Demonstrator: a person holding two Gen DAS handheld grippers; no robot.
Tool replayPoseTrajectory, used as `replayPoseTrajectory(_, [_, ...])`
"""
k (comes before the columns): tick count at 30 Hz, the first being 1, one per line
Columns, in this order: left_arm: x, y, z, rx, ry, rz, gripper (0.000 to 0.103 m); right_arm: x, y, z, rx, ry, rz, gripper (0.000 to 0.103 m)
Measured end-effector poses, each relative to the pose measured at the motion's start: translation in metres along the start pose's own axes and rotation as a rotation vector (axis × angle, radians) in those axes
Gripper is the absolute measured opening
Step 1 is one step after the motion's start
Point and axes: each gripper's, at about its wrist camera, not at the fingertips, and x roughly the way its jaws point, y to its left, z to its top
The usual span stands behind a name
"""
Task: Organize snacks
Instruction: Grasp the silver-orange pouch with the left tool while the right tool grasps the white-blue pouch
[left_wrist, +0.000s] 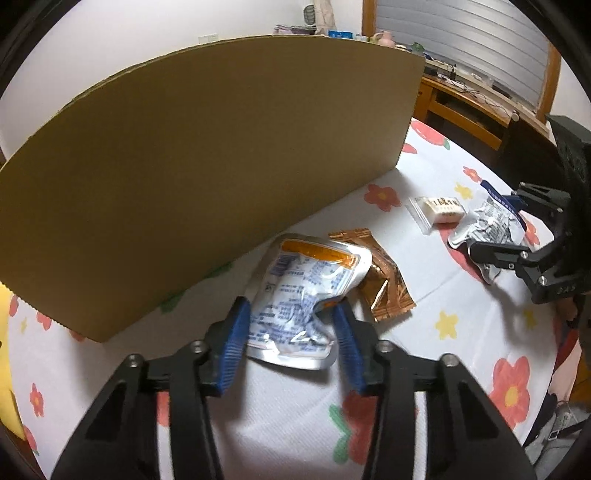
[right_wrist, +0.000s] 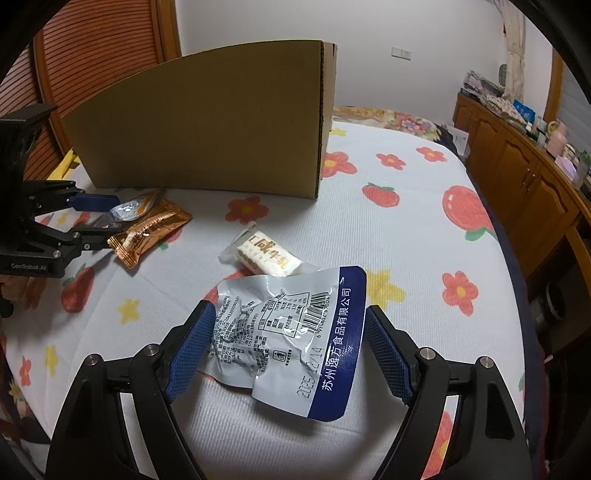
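Step in hand: pick-up stage of sorting the snacks, each of your grippers set around a pouch on the flowered bedspread (right_wrist: 406, 192). None of the visible snacks is in the box yet, by my judgement.

1. Cardboard box (left_wrist: 207, 177). Stands upright at 11 o'clock of the left wrist view and at 12 o'clock of the right. Its inside is hidden, so I cannot tell what it holds.

2. Blue-edged silver pouch (right_wrist: 295, 332). Lies between the fingers of your right gripper (right_wrist: 286, 350). The jaws stand wide; the left pad is at the foil's edge, the right pad just clear of it. Nothing is clamped.

3. Orange-topped silver pouch (left_wrist: 303, 295). Lies just beside the box wall, between the fingers of your left gripper (left_wrist: 291, 339). The jaws are partly open and the pads appear to touch the crumpled foil, though a firm hold is doubtful.

4. Copper-foil packet (left_wrist: 380, 277). Touches the orange-topped pouch at its 3 o'clock side.

5. White nougat bar (right_wrist: 267, 254). Lies at 12 o'clock of the blue-edged pouch, partly under its top edge.

Next move calls for: close both jaws squarely, lift clear of the neighbours, carry over the box rim.
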Motion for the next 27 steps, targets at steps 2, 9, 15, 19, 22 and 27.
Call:
replayPoseTrajectory(2, [-0.003, 0.0, -0.001, -0.007, -0.013, 0.003, 0.036, 0.0, 0.0, 0.0, 0.0, 0.0, 0.0, 0.083])
replayPoseTrajectory(9, [-0.015, -0.002, -0.006, -0.06, -0.072, 0.01, 0.026, 0.0, 0.0, 0.0, 0.001, 0.001, 0.002, 0.083])
replayPoseTrajectory(15, [-0.03, -0.005, -0.016, -0.123, -0.138, 0.016, 0.021, 0.001, -0.001, 0.0, 0.004, 0.007, 0.008, 0.084])
replayPoseTrajectory(19, [-0.04, -0.012, -0.02, -0.128, -0.177, 0.021, 0.021, 0.002, -0.002, 0.002, 0.004, 0.025, 0.02, 0.085])
replayPoseTrajectory(22, [-0.042, -0.016, -0.021, -0.119, -0.182, 0.015, 0.021, 0.002, -0.002, 0.001, 0.001, 0.036, 0.021, 0.087])
replayPoseTrajectory(27, [-0.047, -0.017, -0.019, -0.133, -0.205, 0.001, 0.021, -0.001, -0.001, -0.002, 0.0, 0.041, 0.024, 0.085])
